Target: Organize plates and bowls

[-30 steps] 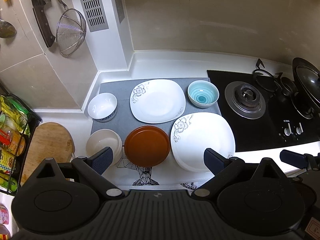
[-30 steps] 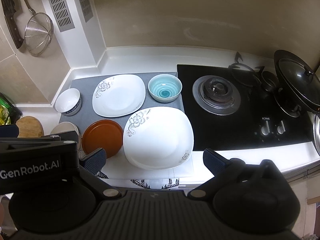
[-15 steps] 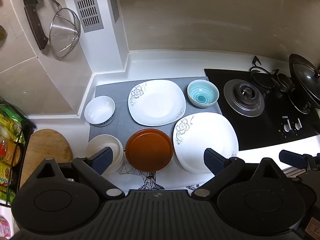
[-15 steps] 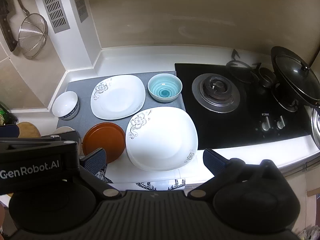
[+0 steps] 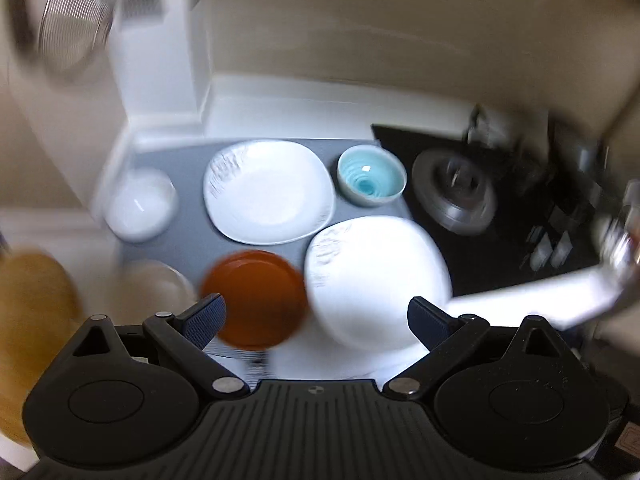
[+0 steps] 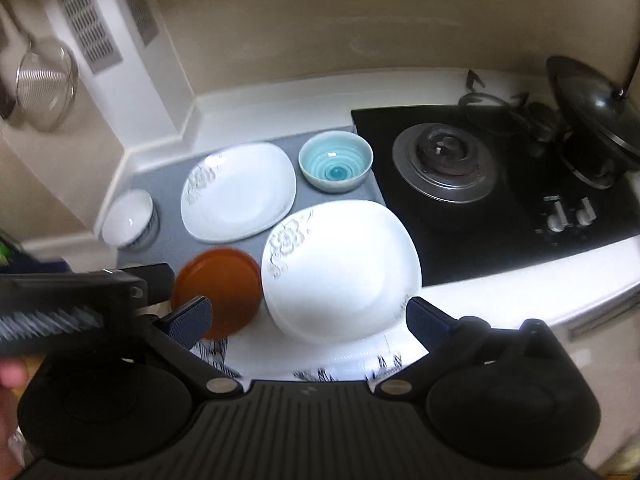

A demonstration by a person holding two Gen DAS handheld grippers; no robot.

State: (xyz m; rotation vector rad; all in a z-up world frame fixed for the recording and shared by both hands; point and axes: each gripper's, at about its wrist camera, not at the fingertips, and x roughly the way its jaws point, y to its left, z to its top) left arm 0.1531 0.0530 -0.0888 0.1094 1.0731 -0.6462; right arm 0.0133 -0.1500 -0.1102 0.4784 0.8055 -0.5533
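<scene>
On a grey mat [image 6: 168, 240] lie two white square plates with flower prints, a far one [image 6: 238, 190] and a near one [image 6: 342, 270], a brown round plate [image 6: 218, 290], a blue bowl [image 6: 335, 165] and a small white bowl [image 6: 127, 218]. A cream bowl [image 5: 154, 284] sits left of the brown plate [image 5: 256, 298]. My left gripper [image 5: 316, 320] is open and empty above the counter's front. My right gripper [image 6: 308, 320] is open and empty above the near white plate. The left wrist view is blurred.
A black gas hob [image 6: 500, 184] with a lidded wok [image 6: 592, 104] is to the right. A wire strainer [image 6: 46, 84] hangs on the left wall. A wooden board [image 5: 32, 312] lies at the far left. The left gripper's body [image 6: 68, 304] shows in the right wrist view.
Both views have swung and tilted, the left one fast enough to blur. The dishes have not moved. Both grippers stay open.
</scene>
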